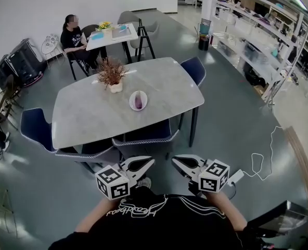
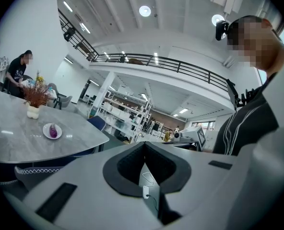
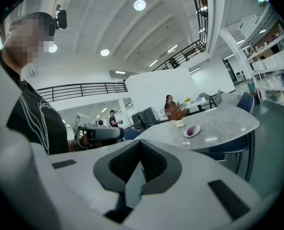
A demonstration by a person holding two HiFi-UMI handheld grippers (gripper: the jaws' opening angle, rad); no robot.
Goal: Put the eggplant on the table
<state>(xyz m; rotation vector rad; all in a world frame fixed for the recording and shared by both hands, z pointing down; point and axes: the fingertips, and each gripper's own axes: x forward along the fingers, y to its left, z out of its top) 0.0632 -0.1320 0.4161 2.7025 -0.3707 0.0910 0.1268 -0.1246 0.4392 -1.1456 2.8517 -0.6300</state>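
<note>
A small purple eggplant point(image 1: 138, 101) lies on a white plate point(image 1: 131, 102) near the middle of the grey oval table point(image 1: 91, 113). It also shows far off in the left gripper view as the eggplant point(image 2: 53, 131) and in the right gripper view as the eggplant point(image 3: 192, 130). I stand back from the table's near edge. My left gripper point(image 1: 152, 161) and right gripper point(image 1: 174, 161) are held close to my chest, tips turned toward each other. Both are shut with nothing between the pads, well short of the plate.
A potted dried plant point(image 1: 112, 76) stands beside the plate. Blue chairs point(image 1: 146, 134) are tucked along the table's near side and ends. A person point(image 1: 75, 38) sits at a farther small table. Shelving point(image 1: 258, 40) lines the right, and a white cable point(image 1: 259, 160) lies on the floor.
</note>
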